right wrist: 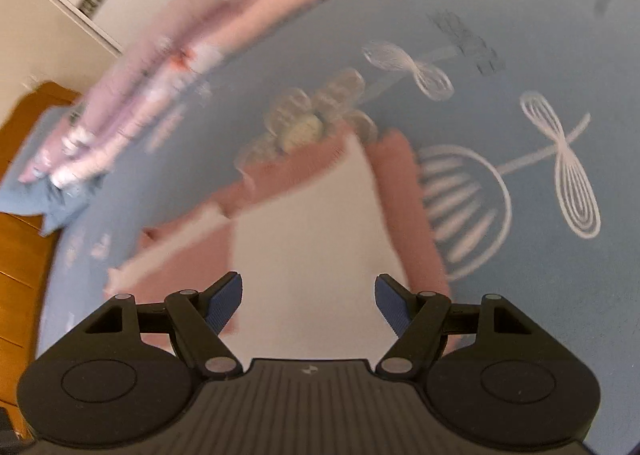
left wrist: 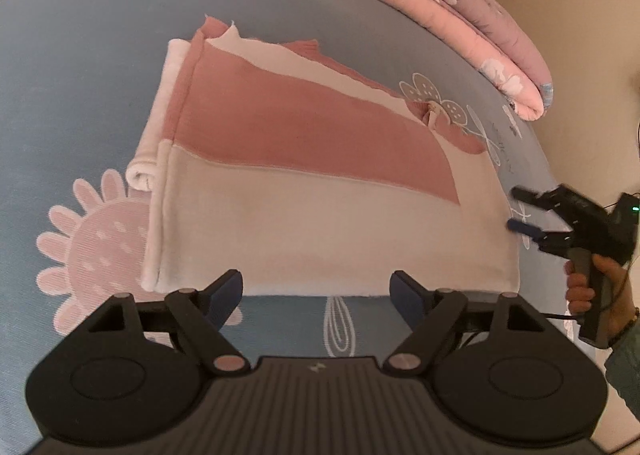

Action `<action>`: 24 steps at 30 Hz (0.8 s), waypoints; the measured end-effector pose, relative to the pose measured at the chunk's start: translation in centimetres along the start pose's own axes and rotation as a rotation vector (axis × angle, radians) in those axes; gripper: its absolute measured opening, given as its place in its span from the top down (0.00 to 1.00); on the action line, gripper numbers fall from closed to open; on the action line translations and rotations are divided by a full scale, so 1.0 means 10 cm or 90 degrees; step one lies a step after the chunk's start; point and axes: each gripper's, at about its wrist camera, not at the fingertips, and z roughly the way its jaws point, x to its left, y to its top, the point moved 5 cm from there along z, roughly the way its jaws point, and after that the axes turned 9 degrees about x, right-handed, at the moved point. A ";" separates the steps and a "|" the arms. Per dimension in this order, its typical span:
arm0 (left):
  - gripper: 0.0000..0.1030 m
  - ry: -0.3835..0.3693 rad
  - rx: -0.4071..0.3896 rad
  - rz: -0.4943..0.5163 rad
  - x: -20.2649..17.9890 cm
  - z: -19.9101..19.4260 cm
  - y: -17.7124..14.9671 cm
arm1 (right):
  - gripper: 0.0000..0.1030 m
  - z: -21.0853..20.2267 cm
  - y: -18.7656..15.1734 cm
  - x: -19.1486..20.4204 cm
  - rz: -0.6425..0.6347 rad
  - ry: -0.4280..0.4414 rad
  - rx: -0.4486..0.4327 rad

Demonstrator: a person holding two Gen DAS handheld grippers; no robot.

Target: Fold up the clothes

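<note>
A pink and white garment lies folded into a flat rectangle on the blue patterned bedsheet. My left gripper hovers open just above the garment's near white edge, nothing between its fingers. At the garment's right edge my right gripper is held open in a person's hand. The blurred right wrist view shows the right gripper open over the white part of the garment, nothing between its pads.
A folded pink floral quilt lies along the far side of the bed. A blue pillow and a wooden headboard show in the right wrist view. Bare sheet surrounds the garment.
</note>
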 end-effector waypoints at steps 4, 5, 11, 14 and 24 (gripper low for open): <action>0.22 0.016 0.004 -0.023 0.06 0.02 -0.01 | 0.27 0.01 0.00 0.00 -0.008 -0.007 0.009; 0.22 0.019 0.002 -0.027 0.08 0.02 0.00 | 0.25 -0.01 0.00 0.08 -0.017 -0.016 0.009; 0.22 0.037 -0.023 -0.031 0.21 -0.12 0.12 | 0.24 -0.06 -0.15 0.70 -0.133 -0.027 0.031; 0.22 0.058 -0.017 -0.020 0.32 -0.15 0.19 | 0.24 0.02 -0.29 1.02 -0.187 -0.031 0.047; 0.22 0.058 0.026 -0.007 0.73 -0.23 0.32 | 0.24 0.40 -0.71 1.87 -0.228 -0.033 0.113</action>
